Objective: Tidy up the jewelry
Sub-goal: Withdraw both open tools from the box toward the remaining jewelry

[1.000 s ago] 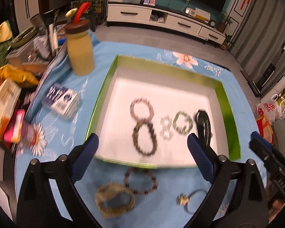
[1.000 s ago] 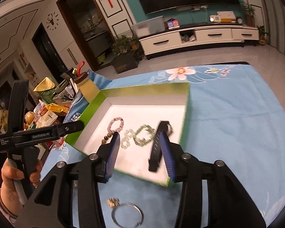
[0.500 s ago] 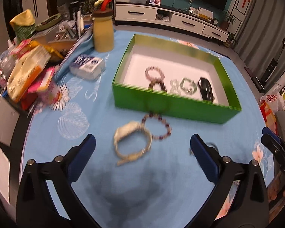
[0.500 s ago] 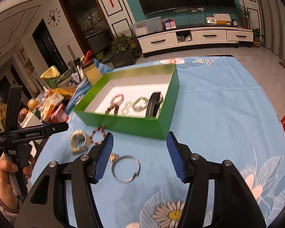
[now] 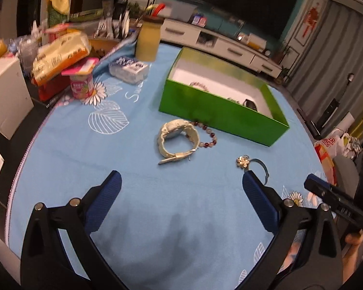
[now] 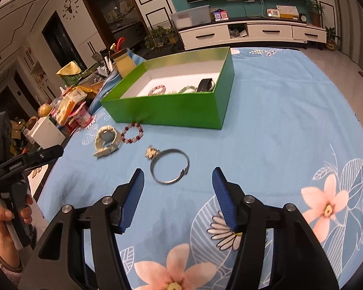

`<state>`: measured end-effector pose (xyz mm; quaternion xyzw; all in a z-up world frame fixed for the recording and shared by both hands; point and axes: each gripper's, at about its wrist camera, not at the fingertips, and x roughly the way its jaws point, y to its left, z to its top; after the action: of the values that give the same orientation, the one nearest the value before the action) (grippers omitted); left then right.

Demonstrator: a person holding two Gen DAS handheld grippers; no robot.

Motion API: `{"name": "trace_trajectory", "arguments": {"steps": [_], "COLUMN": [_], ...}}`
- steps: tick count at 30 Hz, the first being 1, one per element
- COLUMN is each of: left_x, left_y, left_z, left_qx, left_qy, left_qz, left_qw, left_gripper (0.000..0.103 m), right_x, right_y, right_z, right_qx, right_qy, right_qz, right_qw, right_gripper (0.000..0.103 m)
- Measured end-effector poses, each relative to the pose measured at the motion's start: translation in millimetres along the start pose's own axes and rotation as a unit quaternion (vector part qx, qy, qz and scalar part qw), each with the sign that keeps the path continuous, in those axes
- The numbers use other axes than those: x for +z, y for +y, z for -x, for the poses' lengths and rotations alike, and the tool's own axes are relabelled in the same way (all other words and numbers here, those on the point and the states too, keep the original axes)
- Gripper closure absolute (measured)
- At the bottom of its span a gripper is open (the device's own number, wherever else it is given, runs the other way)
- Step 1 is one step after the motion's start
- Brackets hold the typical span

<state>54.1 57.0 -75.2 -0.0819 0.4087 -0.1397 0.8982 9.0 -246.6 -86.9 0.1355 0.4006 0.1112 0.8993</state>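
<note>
Three pieces of jewelry lie on the blue flowered tablecloth [image 6: 278,125], in front of the green box [image 6: 171,108]. The cream watch [image 5: 177,136] is nearest to the box, and the bead bracelet [image 5: 207,133] of red and pale beads lies just beside it, touching its band and close to the box wall. The silver bangle [image 6: 170,166] with a small gold charm lies a little apart from both, closer to the grippers.

Inside the box, on its white floor, there are a pink bead bracelet [image 6: 157,89], a greenish bracelet [image 6: 188,88] and a black band [image 6: 205,84] side by side.

The left gripper [image 5: 181,188] hovers over bare cloth with its blue fingers [image 5: 104,200] spread wide, and nothing is between them; the watch is beyond its tips. The right gripper [image 6: 177,181] has its jaws about half apart and grasps nothing; the bangle lies just ahead of its fingertips, not touched.

At the left side of the table stand a yellow jar [image 5: 148,41] with a brown lid, a pink cup [image 5: 81,85] and many snack packets [image 5: 60,53]. In the right wrist view, a hand [image 6: 4,220] holds the handle of the left gripper.
</note>
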Motion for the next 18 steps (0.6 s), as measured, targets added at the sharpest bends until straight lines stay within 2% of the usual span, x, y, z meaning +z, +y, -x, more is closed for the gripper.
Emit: {"name": "trace_trajectory", "arguments": {"steps": [2, 4, 7, 9, 12, 14, 16, 18], "left_x": [-9.8, -18.5, -25.4, -26.9, -26.2, -24.9, -27.5, -31.0], "left_y": [-8.8, -18.5, -35.0, -40.3, -36.0, -30.5, -26.0, -23.9], "left_z": [4.1, 2.8, -9.2, -16.9, -29.9, -32.1, -31.3, -34.9], "left_qx": [-0.02, -0.04, -0.032, -0.018, -0.025, -0.055, -0.061, -0.068], "left_qy": [-0.009, 0.001, 0.047, 0.073, 0.105, 0.09, 0.065, 0.058], "left_qz": [-0.029, -0.058, -0.106, -0.12, -0.088, -0.05, -0.027, -0.012], "left_qw": [0.9993, 0.9975, 0.9927, 0.9899, 0.9903, 0.9932, 0.9956, 0.9959], "left_gripper": [0.002, 0.002, 0.002, 0.002, 0.002, 0.002, 0.002, 0.002], "right_x": [-2.6, -4.5, -7.5, -9.9, -14.5, -18.0, -20.4, -22.1], "right_y": [2.7, 5.9, 11.1, 14.7, 21.8, 26.7, 29.9, 33.3], "right_z": [1.6, 2.6, 3.5, 1.8, -2.9, -8.8, -15.7, -25.6], "right_qx": [0.003, 0.005, 0.004, 0.003, -0.001, -0.003, -0.005, -0.009], "right_qy": [0.0, 0.0, 0.001, 0.005, 0.013, 0.021, 0.029, 0.039], "right_qz": [0.004, 0.009, 0.026, 0.039, 0.065, 0.086, 0.1, 0.114], "right_qw": [1.0, 1.0, 1.0, 0.999, 0.998, 0.996, 0.995, 0.993], "right_gripper": [0.044, 0.044, 0.044, 0.044, 0.044, 0.044, 0.044, 0.044]}}
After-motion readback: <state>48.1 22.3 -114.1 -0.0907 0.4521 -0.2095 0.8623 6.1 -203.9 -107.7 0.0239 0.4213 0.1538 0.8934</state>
